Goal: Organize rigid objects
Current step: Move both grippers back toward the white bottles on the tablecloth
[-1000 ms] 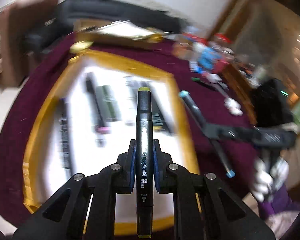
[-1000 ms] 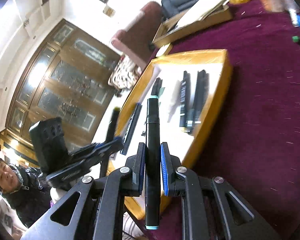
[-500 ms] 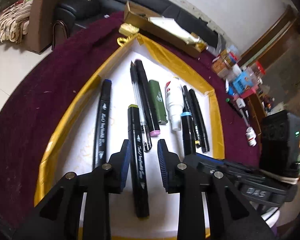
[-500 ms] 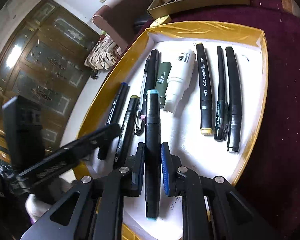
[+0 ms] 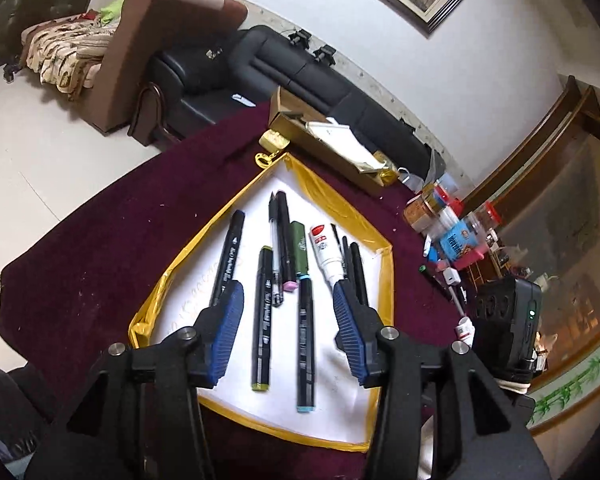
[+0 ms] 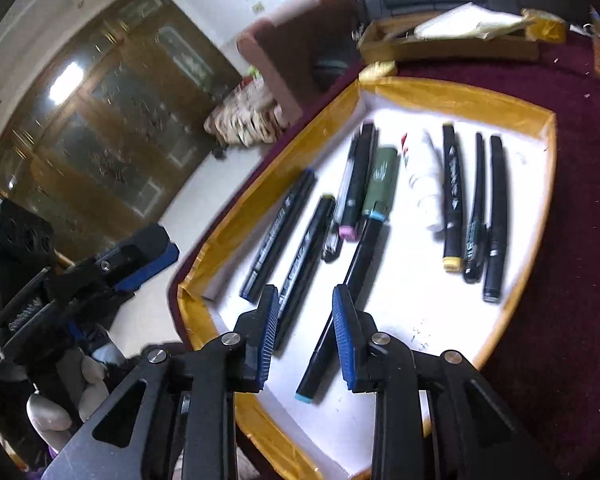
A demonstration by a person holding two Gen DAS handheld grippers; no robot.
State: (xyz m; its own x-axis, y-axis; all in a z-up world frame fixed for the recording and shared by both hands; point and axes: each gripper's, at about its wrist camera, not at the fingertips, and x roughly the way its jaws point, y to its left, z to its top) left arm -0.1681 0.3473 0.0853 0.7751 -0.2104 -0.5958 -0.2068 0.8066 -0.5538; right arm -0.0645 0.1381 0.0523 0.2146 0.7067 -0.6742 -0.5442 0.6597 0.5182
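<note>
Dark red cloth covers your worktop (image 5: 100,248), and on it sits the gold-rimmed tray (image 5: 172,276) that holds everything. Your left hand-held gripper (image 5: 286,332) hovers over the tray's near end, jaws just opened and spread, gripping nothing; the olive-capped marker (image 5: 262,320) lies on the tray floor below them. Your right hand-held gripper (image 6: 306,336) has also just been opening; the blue-capped marker (image 6: 348,296) lies loose beneath its parted jaws, beside the olive-capped one.
</note>
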